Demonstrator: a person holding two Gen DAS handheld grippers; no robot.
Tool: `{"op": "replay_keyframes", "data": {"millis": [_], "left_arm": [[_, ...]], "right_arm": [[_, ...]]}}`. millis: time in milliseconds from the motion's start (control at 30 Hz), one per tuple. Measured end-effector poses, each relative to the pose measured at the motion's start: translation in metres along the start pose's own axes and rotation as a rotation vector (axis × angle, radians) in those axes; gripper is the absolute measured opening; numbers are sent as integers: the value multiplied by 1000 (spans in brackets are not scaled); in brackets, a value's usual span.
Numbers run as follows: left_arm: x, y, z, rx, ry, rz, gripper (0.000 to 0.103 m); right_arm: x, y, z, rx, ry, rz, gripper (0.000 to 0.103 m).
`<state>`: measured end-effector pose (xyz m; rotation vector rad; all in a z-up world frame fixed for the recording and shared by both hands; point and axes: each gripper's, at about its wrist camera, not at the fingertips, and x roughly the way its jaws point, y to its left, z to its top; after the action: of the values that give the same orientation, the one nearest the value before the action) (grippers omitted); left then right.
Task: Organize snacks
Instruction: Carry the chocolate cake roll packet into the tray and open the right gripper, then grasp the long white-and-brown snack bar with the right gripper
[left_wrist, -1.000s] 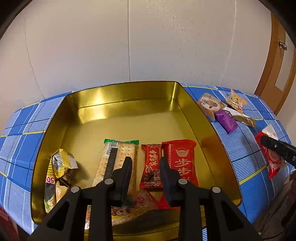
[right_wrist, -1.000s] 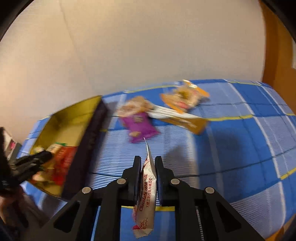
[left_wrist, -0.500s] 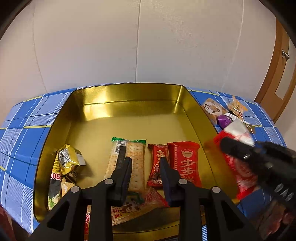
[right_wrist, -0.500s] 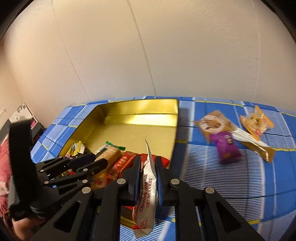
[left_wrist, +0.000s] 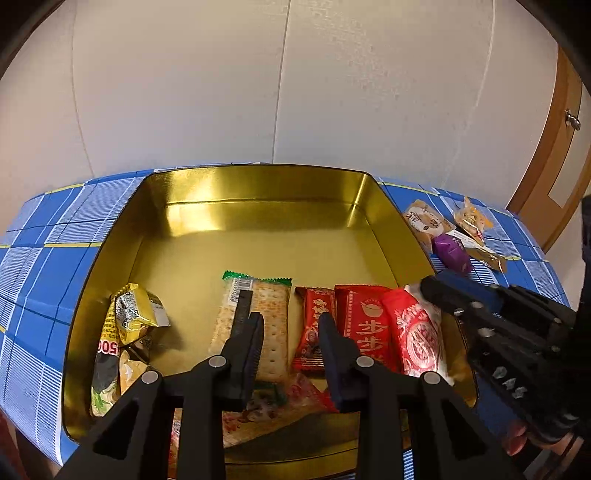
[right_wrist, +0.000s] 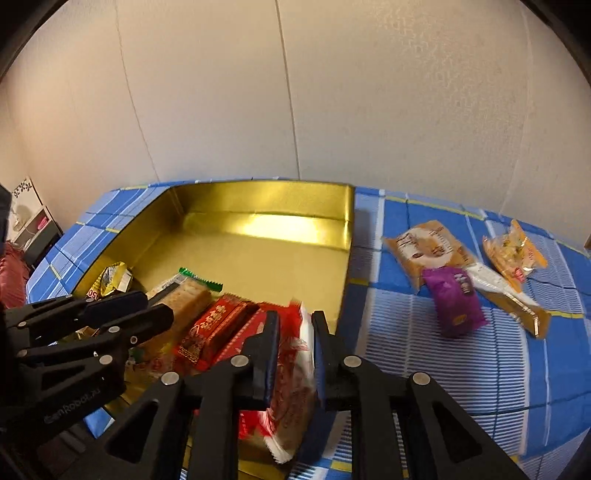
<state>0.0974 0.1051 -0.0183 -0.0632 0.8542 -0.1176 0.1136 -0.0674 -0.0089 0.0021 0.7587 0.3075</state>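
Four snacks are seen lying outside the gold tin (left_wrist: 255, 192) on the blue checked cloth (right_wrist: 424, 354), to its right: a beige packet (right_wrist: 428, 251), a purple packet (right_wrist: 454, 299), a long gold packet (right_wrist: 513, 302) and an orange packet (right_wrist: 513, 254). A red and white packet (right_wrist: 295, 373) is held between the pads of the right gripper (right_wrist: 294, 354), whose jaws are opening, at the tin's near right corner beside a red packet (left_wrist: 365, 325). The left gripper (left_wrist: 290, 354) is kept slightly apart, nothing gripped, above a cracker packet (left_wrist: 266, 314).
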Motion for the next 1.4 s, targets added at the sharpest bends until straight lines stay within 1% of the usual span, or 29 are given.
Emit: {"op": "replay_keyframes", "data": {"millis": [33, 133, 300, 500, 633, 800, 900, 933, 967, 1000, 1067, 1167, 1300, 1400], "left_arm": [[1, 0, 0, -4, 3, -4, 31], [3, -1, 0, -9, 8, -17, 31], [6, -7, 0, -2, 8, -27, 31], [9, -19, 1, 25, 2, -45, 31], [13, -26, 0, 45, 7, -35, 31], [15, -31, -1, 59, 6, -36, 31], [14, -33, -2, 57, 1, -55, 31], [14, -33, -2, 53, 0, -65, 31], [15, -34, -2, 50, -1, -70, 31], [15, -34, -2, 46, -3, -77, 31], [14, -35, -1, 38, -6, -79, 32], [16, -33, 1, 17, -5, -68, 32], [19, -28, 2, -8, 5, -60, 32], [20, -24, 2, -28, 4, -54, 32]], "right_arm": [[-4, -3, 0, 6, -11, 5, 17], [-17, -17, -2, 13, -44, -16, 18], [-30, -40, -7, 23, -48, -56, 22], [-37, -82, -22, 39, 0, -119, 22], [-36, -111, -34, 97, 42, -150, 23], [-32, -141, -54, 223, 93, -130, 23], [-32, -147, -60, 241, 112, -128, 23], [-33, -149, -60, 242, 114, -129, 24], [-34, -153, -60, 244, 116, -131, 30], [-35, -157, -58, 245, 120, -131, 39], [-34, -164, -50, 243, 130, -132, 49], [-29, -174, -30, 206, 124, -156, 50], [-11, -188, -3, 133, 118, -182, 61], [7, -199, 12, 103, 115, -202, 62]]}}
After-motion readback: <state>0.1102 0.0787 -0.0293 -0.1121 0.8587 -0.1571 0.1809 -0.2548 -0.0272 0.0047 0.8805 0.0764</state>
